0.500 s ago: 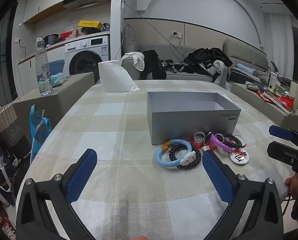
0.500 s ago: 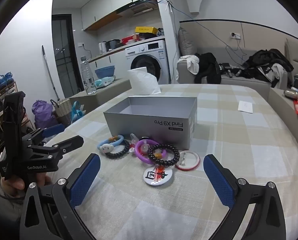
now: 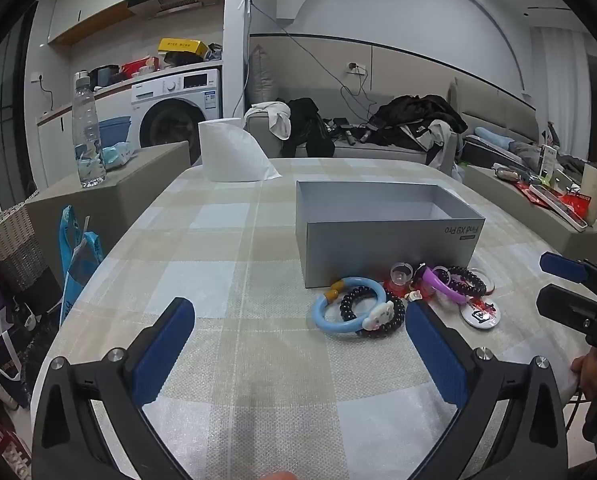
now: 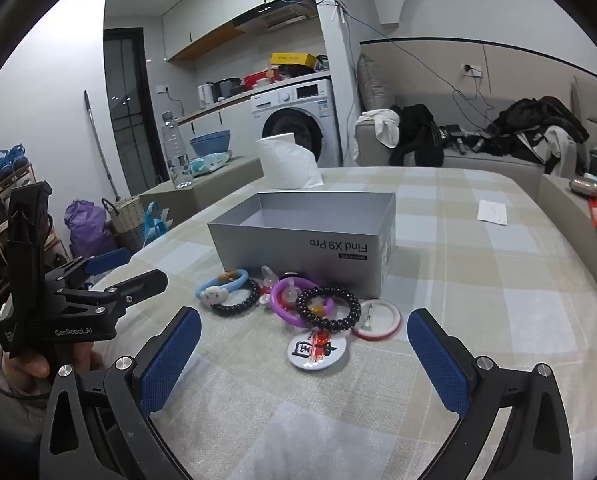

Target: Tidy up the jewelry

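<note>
- Left wrist view: left gripper point(image 3: 298, 344), jaws spread wide, nothing between them, hovering over the checked desk point(image 3: 202, 280). Right gripper point(image 3: 566, 284) shows at the right edge.
- Jewelry heap lies on the desk just in front of the open grey box point(image 3: 386, 236), box looks empty. Blue ring point(image 3: 330, 320) overlaps the black coil bracelet point(image 3: 394, 312), nearest this gripper's right jaw.
- Judgement: all light; ring looks stiff plastic and slick, so pinch across the band; coil is springy, take a bunched section.
- Right wrist view: right gripper point(image 4: 302, 348), jaws wide apart, empty. Left gripper point(image 4: 110, 276) sits at the left, a hand below it.
- Black bead bracelet point(image 4: 330, 312) lies over the purple ring point(image 4: 286, 304); round badge point(image 4: 316, 350) and pink-rimmed ring point(image 4: 378, 320) lie closest. Badge is flat, hard to get under; lift by its rim.
- Against the earlier frames: no visible change, same layout, both grippers in the same spot, jaws equally wide.
</note>
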### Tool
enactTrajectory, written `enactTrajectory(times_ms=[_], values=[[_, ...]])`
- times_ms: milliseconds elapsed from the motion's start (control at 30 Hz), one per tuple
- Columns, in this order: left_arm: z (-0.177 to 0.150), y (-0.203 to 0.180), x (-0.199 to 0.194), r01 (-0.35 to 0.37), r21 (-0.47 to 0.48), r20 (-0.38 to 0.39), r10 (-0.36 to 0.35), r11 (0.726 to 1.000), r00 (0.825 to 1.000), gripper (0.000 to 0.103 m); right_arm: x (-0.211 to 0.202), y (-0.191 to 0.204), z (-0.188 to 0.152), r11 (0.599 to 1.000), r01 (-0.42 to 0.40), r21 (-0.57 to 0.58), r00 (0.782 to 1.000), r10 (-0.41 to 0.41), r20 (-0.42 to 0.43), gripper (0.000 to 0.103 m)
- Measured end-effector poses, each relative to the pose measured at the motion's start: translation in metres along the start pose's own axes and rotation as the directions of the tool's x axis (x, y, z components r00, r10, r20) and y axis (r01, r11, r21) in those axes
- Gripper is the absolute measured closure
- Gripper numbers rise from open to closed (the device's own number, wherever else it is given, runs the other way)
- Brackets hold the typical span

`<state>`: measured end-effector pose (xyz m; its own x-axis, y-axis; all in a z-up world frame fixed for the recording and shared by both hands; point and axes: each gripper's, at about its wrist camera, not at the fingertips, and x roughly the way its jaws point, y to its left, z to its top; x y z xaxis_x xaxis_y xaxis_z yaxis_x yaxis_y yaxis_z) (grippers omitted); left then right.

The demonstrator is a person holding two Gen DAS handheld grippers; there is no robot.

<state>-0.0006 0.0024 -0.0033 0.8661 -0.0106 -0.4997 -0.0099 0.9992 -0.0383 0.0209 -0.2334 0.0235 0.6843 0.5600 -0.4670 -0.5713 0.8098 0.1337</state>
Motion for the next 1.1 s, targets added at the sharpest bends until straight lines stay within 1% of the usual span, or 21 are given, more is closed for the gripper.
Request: enactTrajectory(times_ms=[1100], values=[[-0.0001, -0.0019, 0.0019, -0.003, 0.007, -0.006, 0.003, 1.000, 1.000, 0.001, 0.0007, 0.0008, -0.0004, 1.000, -0.004, 0.011, 1.000, 0.005, -0.003, 0.000]])
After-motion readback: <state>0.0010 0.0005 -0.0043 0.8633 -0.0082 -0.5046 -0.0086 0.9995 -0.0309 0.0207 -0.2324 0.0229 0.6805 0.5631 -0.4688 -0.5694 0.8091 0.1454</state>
